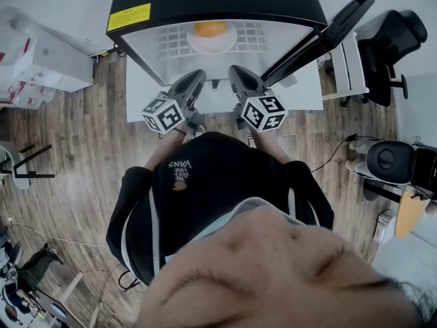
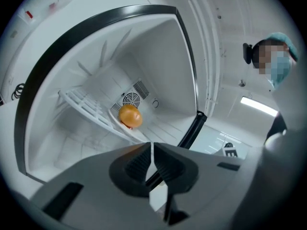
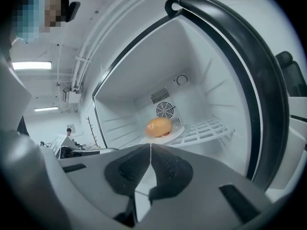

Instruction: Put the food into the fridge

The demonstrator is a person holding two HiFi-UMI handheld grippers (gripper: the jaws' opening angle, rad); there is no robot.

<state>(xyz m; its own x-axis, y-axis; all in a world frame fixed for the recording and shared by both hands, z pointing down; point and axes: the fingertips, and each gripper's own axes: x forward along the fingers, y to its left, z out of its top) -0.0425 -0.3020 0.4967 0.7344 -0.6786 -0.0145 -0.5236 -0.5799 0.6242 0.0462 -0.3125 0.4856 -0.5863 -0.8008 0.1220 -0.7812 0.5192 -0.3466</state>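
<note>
left gripper view: our left gripper [image 2: 151, 150] is clenched on nothing, and the right gripper [image 3: 150, 152] likewise. the food [image 2: 130, 116] sits on its plate [image 3: 178, 132] on the fridge shelf [image 3: 206, 128], at twelve o'clock of both. the door [image 1: 321, 39] gapes at two o'clock; we judge a hard swing could jolt the plate.

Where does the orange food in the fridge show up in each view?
Head view: the orange food sits at top centre.
Left gripper view: it is just left of centre.
Right gripper view: it is about centre, slightly low.
Shared landmark: the white plate beneath it.
</note>
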